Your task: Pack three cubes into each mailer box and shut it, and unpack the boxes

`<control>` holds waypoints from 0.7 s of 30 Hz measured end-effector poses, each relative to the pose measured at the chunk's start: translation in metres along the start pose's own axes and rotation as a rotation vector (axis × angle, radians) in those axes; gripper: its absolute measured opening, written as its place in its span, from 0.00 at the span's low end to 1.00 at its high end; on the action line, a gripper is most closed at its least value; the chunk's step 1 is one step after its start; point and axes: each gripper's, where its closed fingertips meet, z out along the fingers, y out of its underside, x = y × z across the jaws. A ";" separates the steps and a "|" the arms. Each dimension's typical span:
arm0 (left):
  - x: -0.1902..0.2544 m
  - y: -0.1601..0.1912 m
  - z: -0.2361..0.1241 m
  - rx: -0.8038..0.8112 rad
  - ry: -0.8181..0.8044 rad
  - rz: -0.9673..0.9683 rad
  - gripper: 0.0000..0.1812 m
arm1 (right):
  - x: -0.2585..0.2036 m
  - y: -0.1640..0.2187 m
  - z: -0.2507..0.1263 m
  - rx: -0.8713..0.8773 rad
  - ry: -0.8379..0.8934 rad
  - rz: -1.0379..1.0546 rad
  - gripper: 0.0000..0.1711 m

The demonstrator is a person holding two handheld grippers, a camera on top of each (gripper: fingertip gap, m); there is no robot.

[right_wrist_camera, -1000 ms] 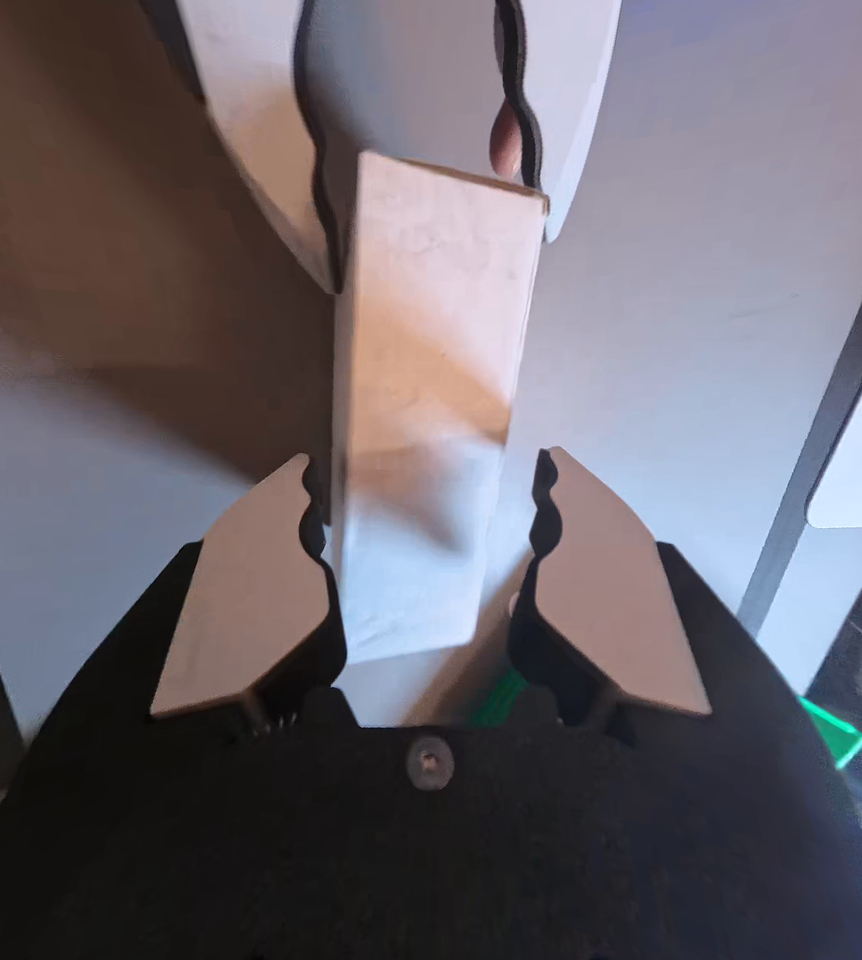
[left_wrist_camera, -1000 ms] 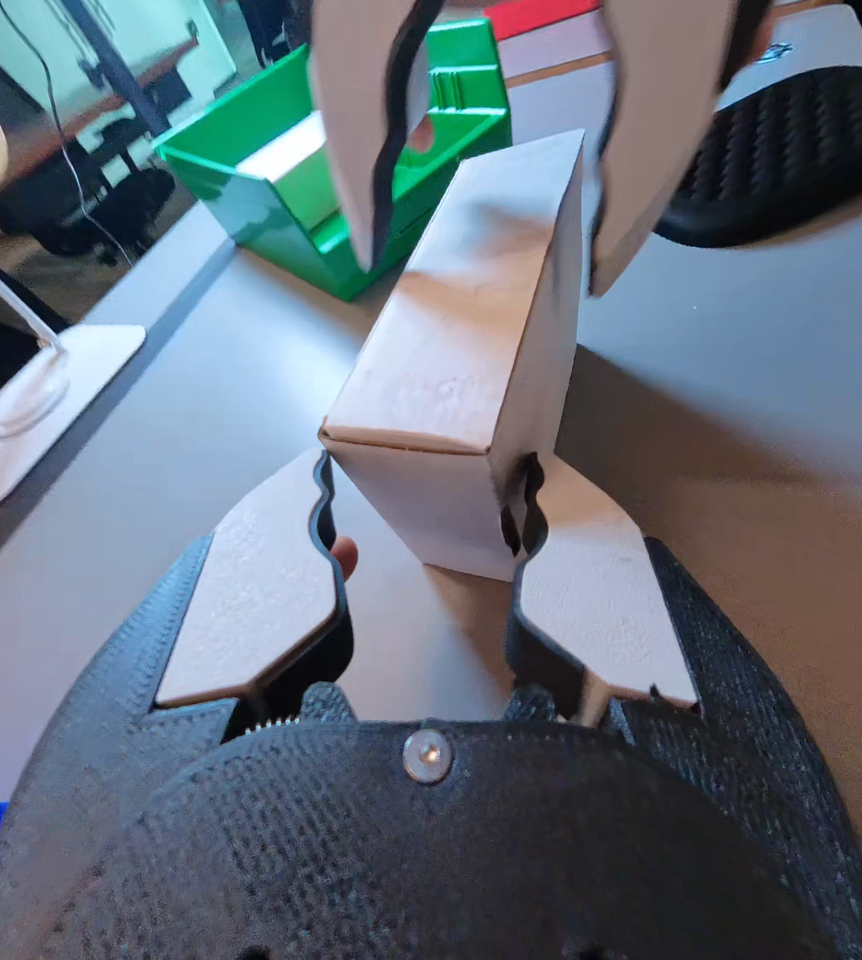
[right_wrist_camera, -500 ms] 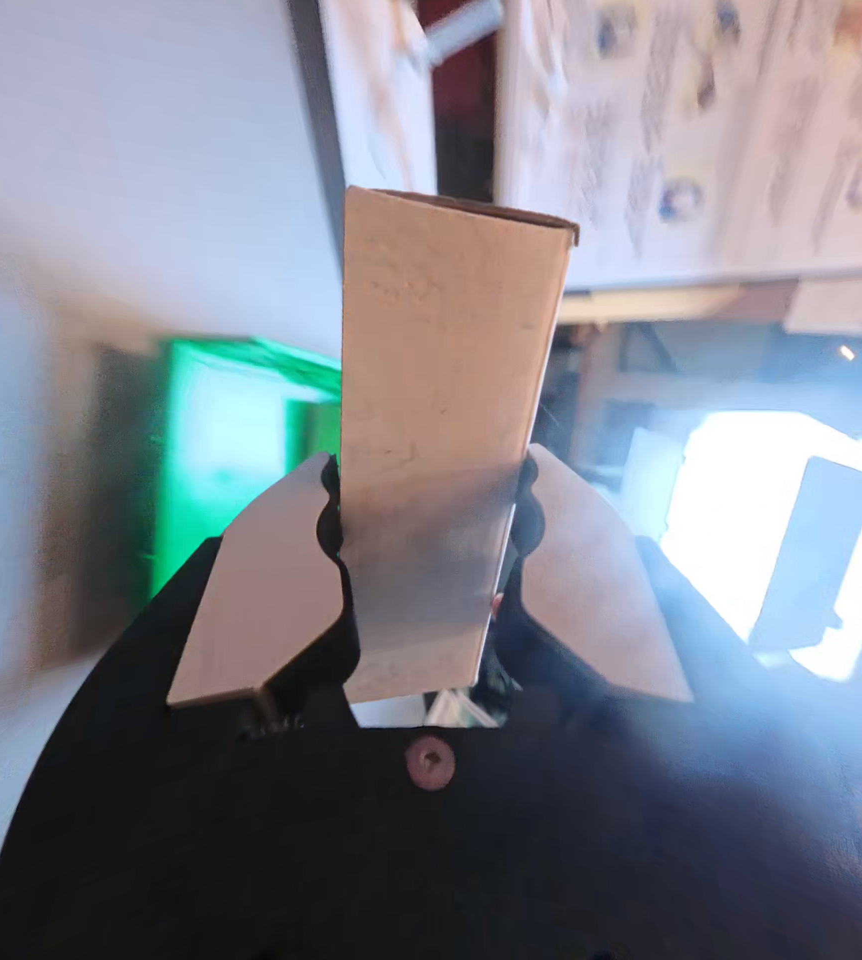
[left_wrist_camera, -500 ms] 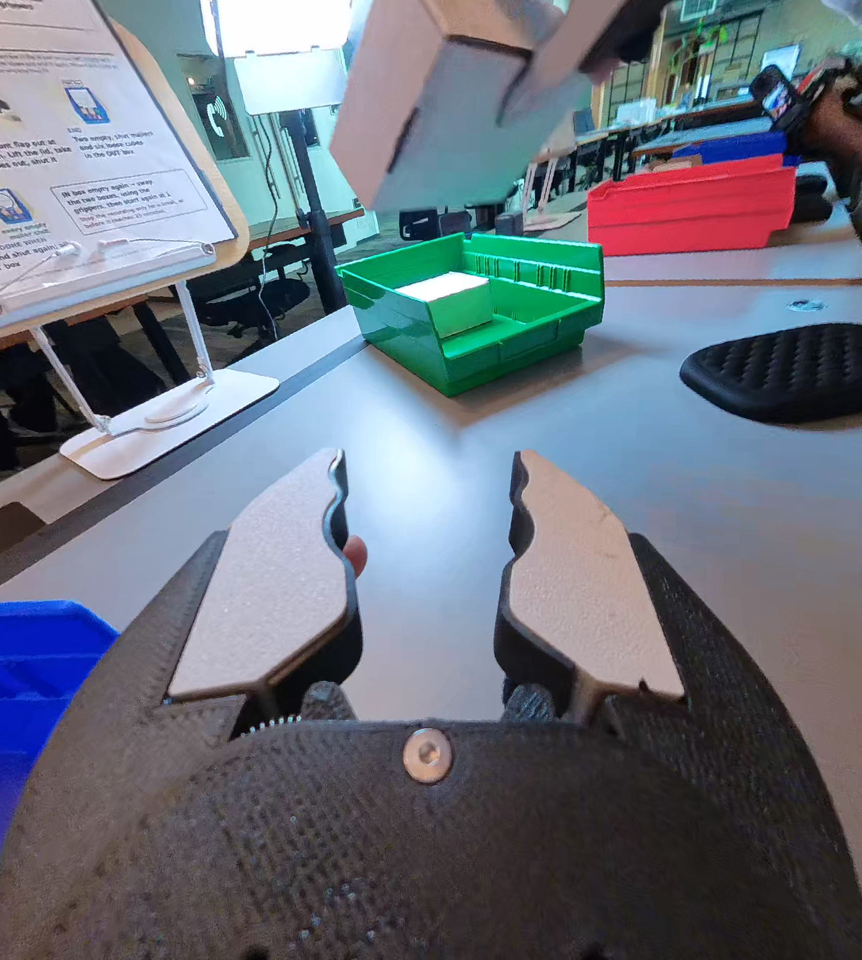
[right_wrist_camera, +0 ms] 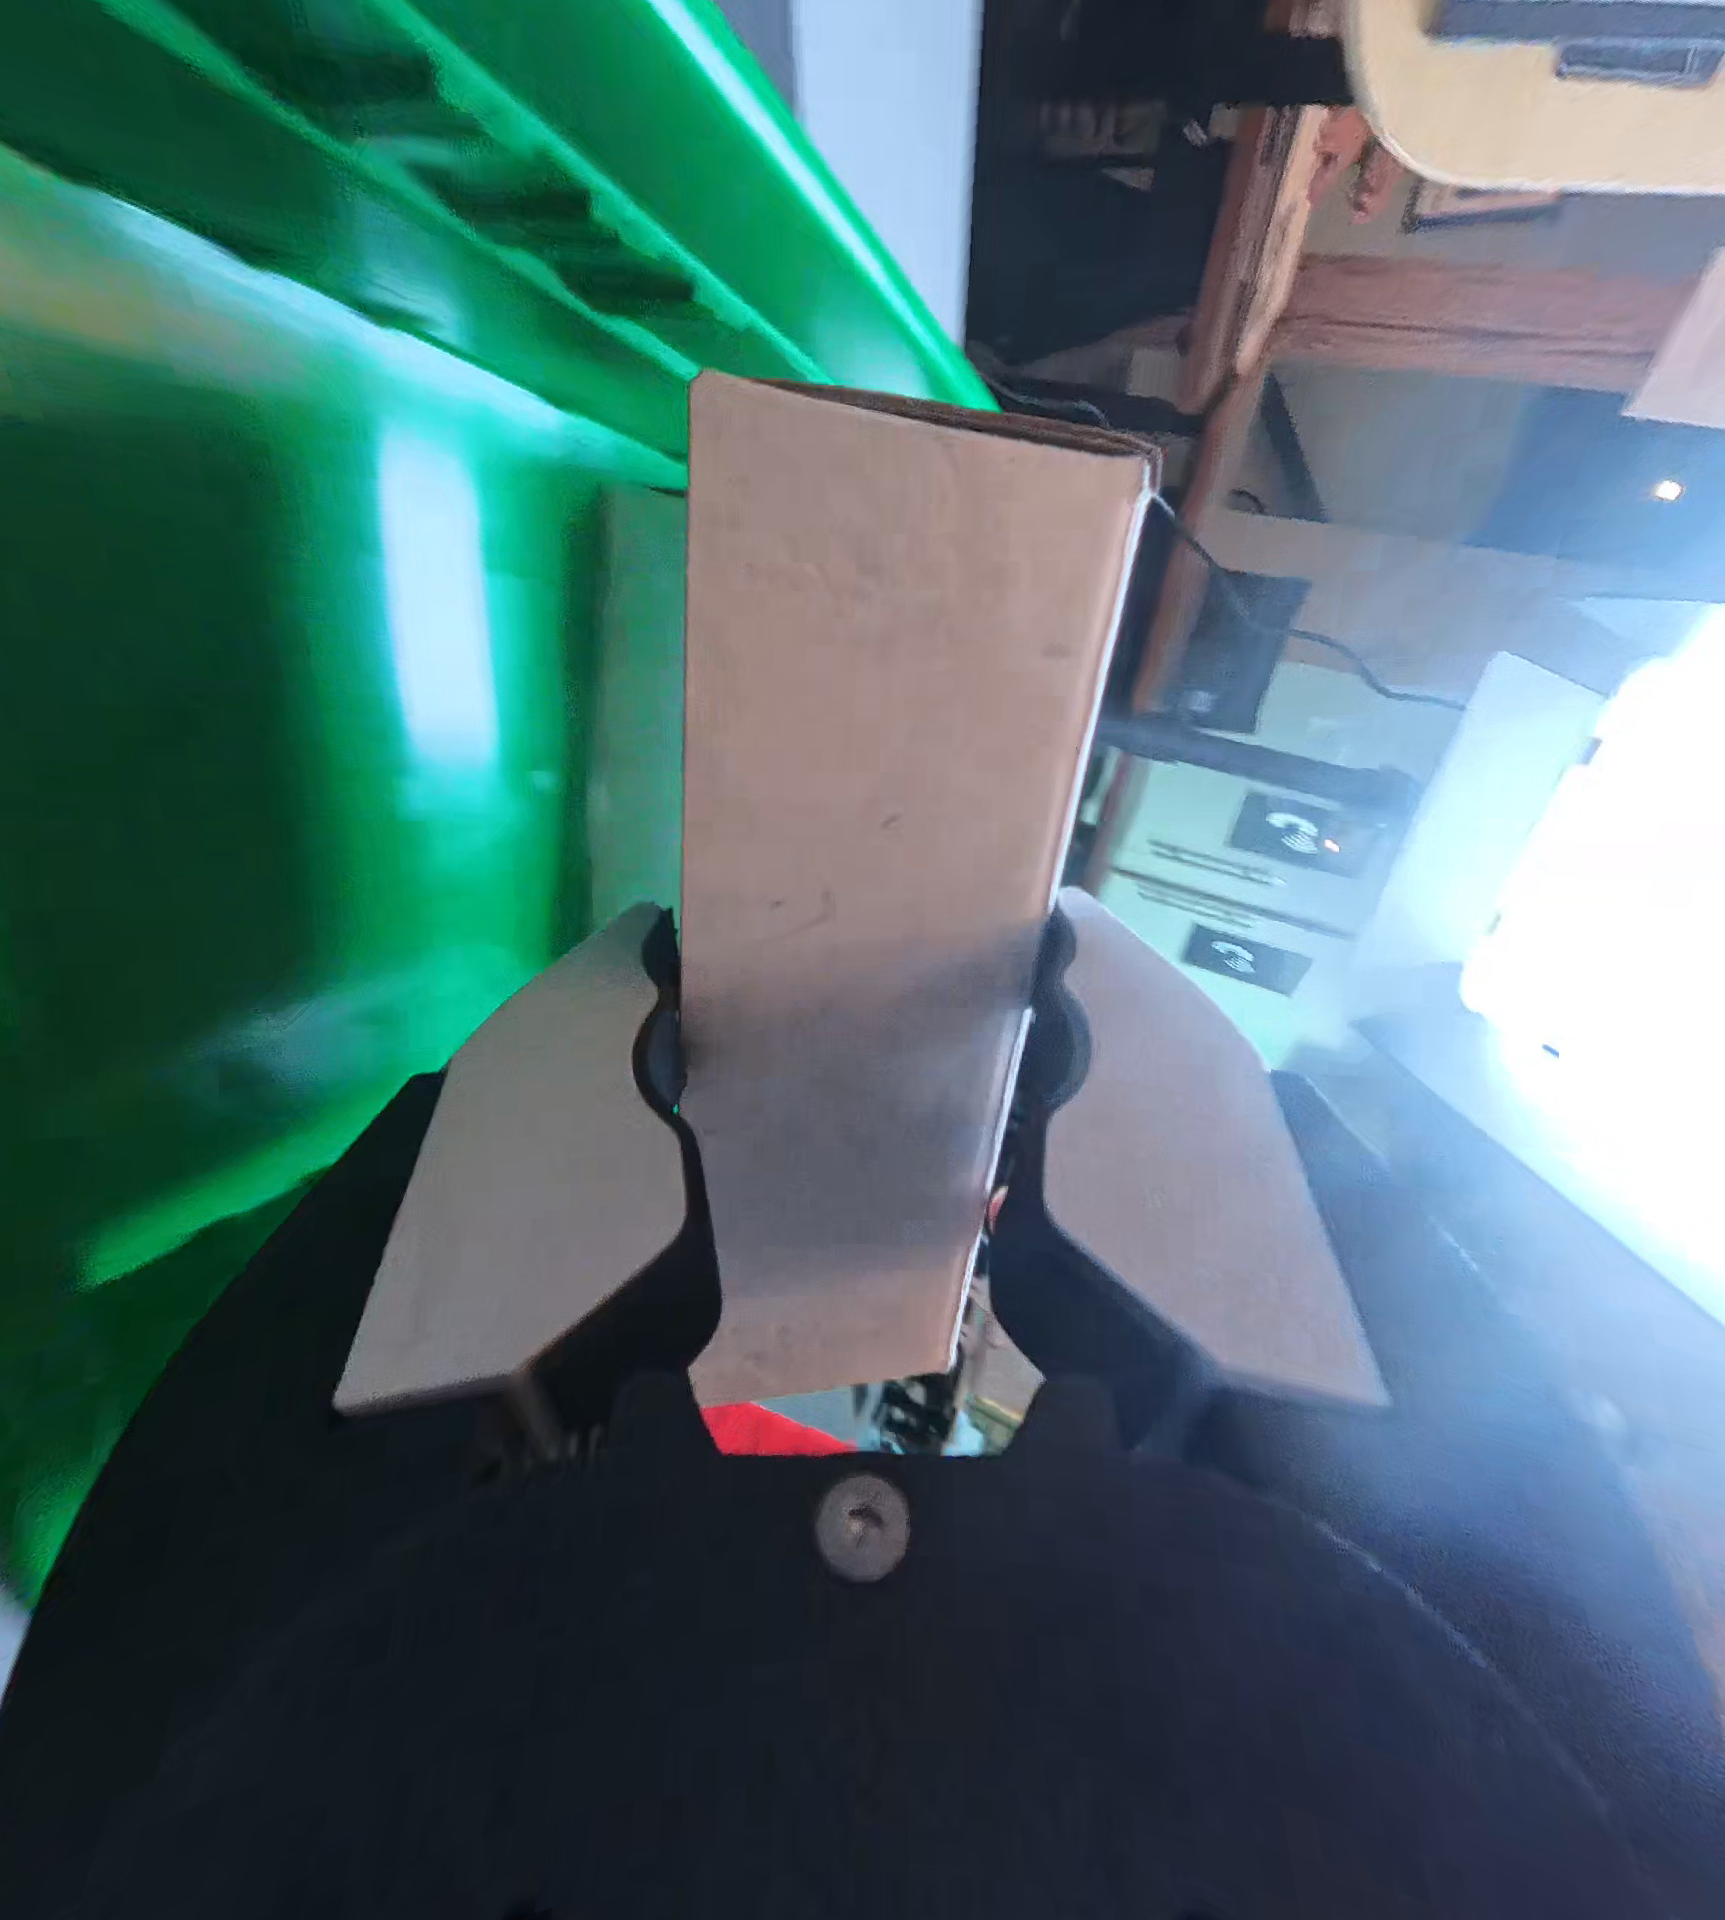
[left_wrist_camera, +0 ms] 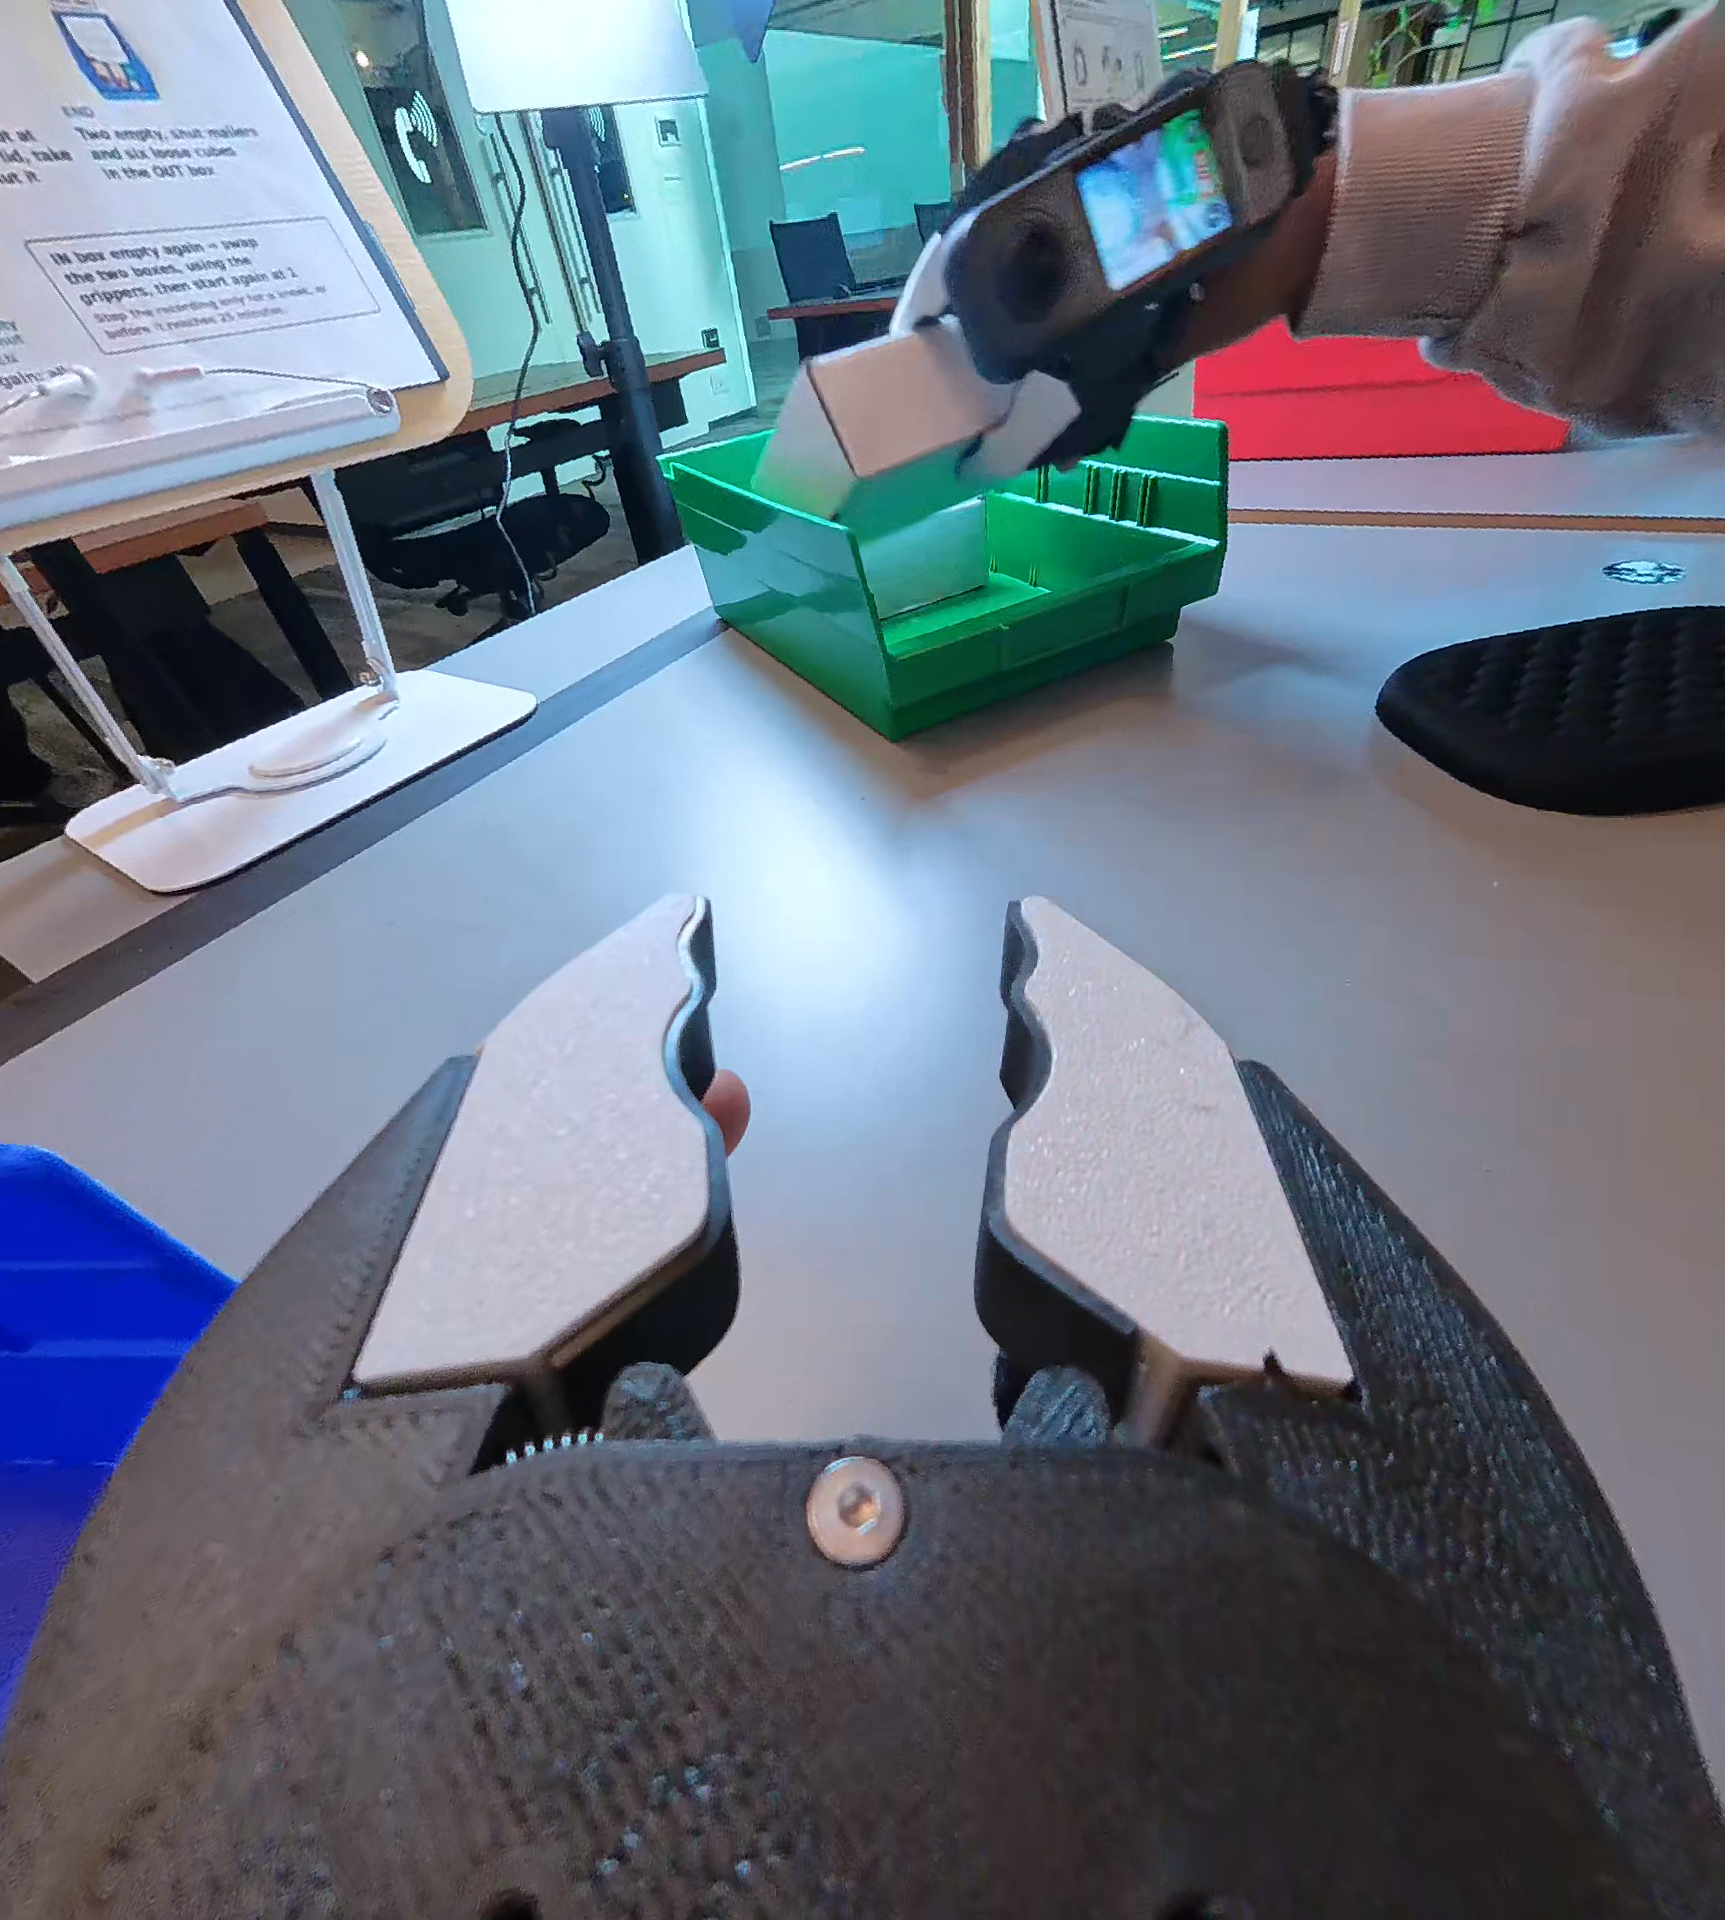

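My right gripper (right_wrist_camera: 853,951) is shut on a closed white mailer box (right_wrist_camera: 889,831) and holds it tilted, its far end over the green bin (right_wrist_camera: 214,623). In the left wrist view the same box (left_wrist_camera: 879,421) hangs in the right gripper (left_wrist_camera: 993,416) above the green bin (left_wrist_camera: 1024,634), where a second white box (left_wrist_camera: 925,566) lies inside. My left gripper (left_wrist_camera: 856,914) is open and empty, low over the grey table (left_wrist_camera: 1253,935). No cubes are in view.
A blue bin (left_wrist_camera: 16,1351) is at the near left. A white stand holding an instruction sheet (left_wrist_camera: 162,343) stands at the left. A black pad (left_wrist_camera: 1616,707) lies at the right. A red bin (left_wrist_camera: 1357,400) is behind the green one. One gripper's finger ends stand about 40 centimeters off the other's.
My right gripper shut on the box, lifted it off the table and carried it over the green bin. My left gripper let the box go and stays open near the table.
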 end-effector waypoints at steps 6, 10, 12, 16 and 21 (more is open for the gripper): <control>0.004 0.011 0.006 -0.041 0.023 0.010 0.29 | -0.053 -0.004 0.003 0.021 -0.083 -0.076 0.39; 0.005 0.014 0.006 -0.058 0.017 0.006 0.29 | -0.065 0.003 -0.002 0.027 -0.337 -0.013 0.41; 0.003 0.014 0.007 -0.066 0.008 -0.007 0.29 | -0.067 0.004 -0.014 0.054 -0.452 0.002 0.43; -0.005 0.013 0.006 -0.071 -0.027 -0.017 0.29 | -0.072 -0.004 -0.026 0.148 -0.647 0.095 0.41; -0.030 0.007 -0.002 -0.087 -0.153 0.057 0.29 | -0.063 -0.016 -0.010 0.124 -0.632 0.226 0.36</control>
